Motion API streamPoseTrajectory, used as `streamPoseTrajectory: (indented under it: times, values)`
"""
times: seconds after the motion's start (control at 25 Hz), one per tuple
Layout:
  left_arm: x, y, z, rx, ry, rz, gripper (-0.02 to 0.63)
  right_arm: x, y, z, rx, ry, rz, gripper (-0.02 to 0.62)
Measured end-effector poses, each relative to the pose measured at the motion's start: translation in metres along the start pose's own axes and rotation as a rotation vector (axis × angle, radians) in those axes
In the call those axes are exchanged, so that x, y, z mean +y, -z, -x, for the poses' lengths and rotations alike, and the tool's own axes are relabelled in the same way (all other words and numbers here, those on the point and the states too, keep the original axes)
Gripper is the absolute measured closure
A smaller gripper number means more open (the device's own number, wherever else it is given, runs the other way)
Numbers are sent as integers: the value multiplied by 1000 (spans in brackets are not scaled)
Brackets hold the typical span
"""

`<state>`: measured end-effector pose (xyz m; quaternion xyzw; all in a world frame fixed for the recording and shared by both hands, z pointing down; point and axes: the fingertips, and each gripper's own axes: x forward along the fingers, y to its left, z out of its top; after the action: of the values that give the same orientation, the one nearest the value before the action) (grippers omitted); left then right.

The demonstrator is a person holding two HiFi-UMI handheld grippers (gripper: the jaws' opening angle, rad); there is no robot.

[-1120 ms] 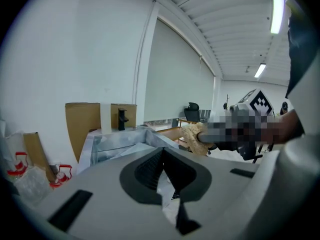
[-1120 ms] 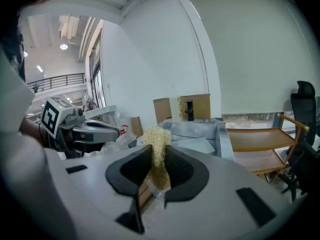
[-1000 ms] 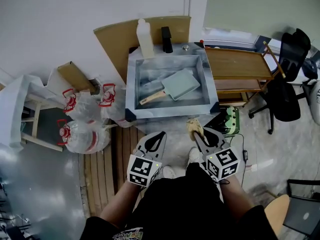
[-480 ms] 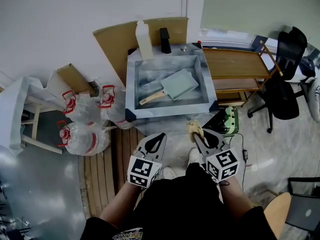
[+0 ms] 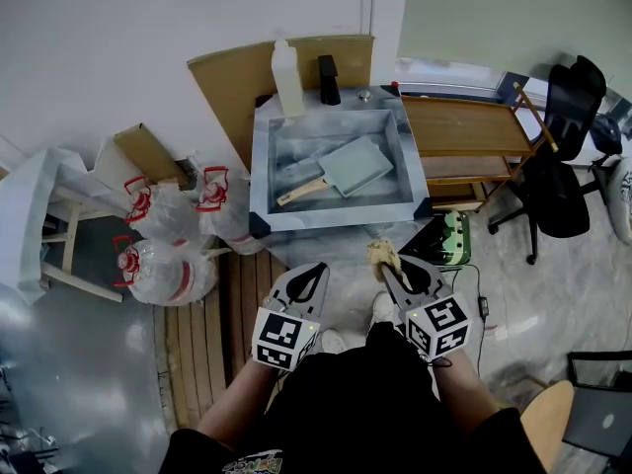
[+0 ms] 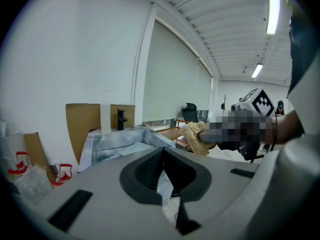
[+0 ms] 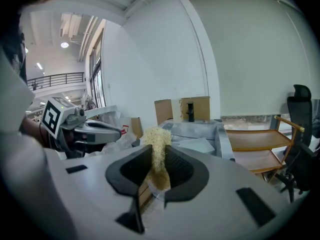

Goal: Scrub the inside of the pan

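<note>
Nothing moved: right gripper (image 5: 390, 270) clamps sponge (image 7: 158, 140).

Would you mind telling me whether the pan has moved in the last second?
No. The pan lies in the same spot in the sink, handle toward its front-left corner.

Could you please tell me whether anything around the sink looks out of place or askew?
Nothing looks spilled or broken. The pan lies askew in the sink, its handle pointing toward the near left corner. Bagged bottles lie heaped beside it, and cardboard leans behind.
</note>
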<state>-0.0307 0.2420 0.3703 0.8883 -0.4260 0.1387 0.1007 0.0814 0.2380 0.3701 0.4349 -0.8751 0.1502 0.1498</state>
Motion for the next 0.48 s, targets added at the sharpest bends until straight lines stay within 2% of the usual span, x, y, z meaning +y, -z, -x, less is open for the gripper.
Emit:
streamPoseTrajectory:
  times: [0.48]
  values:
    - [-9,-1,9,-8,-9,1,597,7,2,13,-7,-5,7,506]
